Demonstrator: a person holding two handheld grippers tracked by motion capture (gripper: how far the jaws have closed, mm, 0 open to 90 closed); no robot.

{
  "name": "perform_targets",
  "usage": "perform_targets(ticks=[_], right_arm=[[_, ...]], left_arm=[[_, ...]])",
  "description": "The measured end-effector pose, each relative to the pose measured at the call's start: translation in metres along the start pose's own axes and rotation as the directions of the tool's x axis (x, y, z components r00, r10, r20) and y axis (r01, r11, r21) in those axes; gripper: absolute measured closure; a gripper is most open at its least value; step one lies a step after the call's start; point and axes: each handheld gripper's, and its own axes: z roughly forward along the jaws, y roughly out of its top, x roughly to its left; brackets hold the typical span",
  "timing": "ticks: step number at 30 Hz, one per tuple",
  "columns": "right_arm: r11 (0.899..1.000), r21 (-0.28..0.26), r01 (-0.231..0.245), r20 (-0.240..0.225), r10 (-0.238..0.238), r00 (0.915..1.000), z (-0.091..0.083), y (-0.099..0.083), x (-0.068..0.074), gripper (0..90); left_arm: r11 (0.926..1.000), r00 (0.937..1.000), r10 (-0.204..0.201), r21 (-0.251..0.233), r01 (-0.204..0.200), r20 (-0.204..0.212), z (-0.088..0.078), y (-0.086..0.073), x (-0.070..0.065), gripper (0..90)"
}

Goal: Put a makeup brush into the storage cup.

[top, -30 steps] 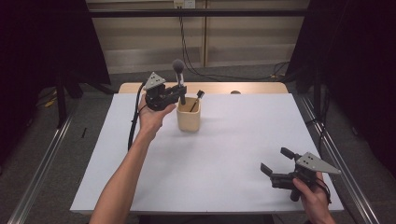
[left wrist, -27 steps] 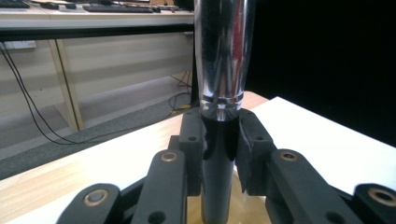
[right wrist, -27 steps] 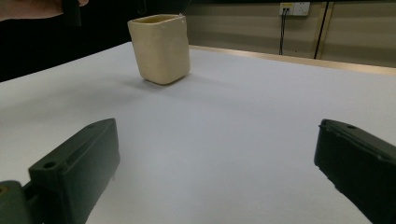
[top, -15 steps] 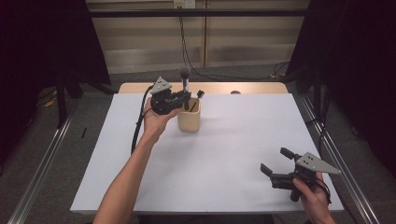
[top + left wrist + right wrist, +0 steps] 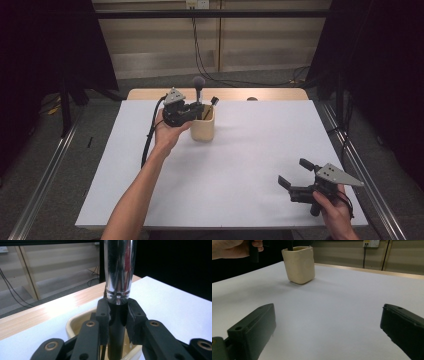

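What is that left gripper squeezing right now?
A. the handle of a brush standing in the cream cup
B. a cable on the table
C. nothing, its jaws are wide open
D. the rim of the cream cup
A: in the left gripper view the left gripper has its jaws closed on the dark handle of the brush, whose lower end goes down into the cream cup.
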Motion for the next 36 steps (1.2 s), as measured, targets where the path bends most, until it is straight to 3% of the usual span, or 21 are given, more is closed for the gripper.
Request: perform_targets(ticks=[17, 22, 28, 33, 36], right_arm=[[1.0, 0.007, -0.005, -0.003, 0.005, 1.0, 0.001, -0.001, 0.0, 0.0], [1.0, 0.006, -0.004, -0.004, 0.004, 1.0, 0.001, -0.001, -0.001, 0.0], [1.0, 0.004, -0.002, -0.004, 0.003, 1.0, 0.001, -0.001, -0.001, 0.0], [1.0, 0.007, -0.007, -0.006, 0.008, 1.0, 0.001, -0.001, -0.001, 0.0], [1.0, 0.006, -0.009, -0.005, 0.009, 0.9999, 0.001, -0.001, 0.0, 0.0]], left_arm=[[0.9991, 0.9999, 0.009, 0.041, -0.009, -0.009, 0.006, -0.015, -0.003, 74.7], [0.9979, 0.9994, 0.032, 0.057, -0.032, -0.011, 0.011, -0.016, -0.005, 74.7], [0.9973, 0.9996, 0.022, 0.071, -0.021, -0.016, 0.012, -0.019, -0.004, 74.6], [0.9984, 0.9995, 0.016, 0.055, -0.015, -0.026, 0.011, -0.017, -0.005, 73.3], [0.9992, 0.9995, 0.014, 0.039, -0.013, -0.03, 0.009, -0.017, -0.004, 67.1]])
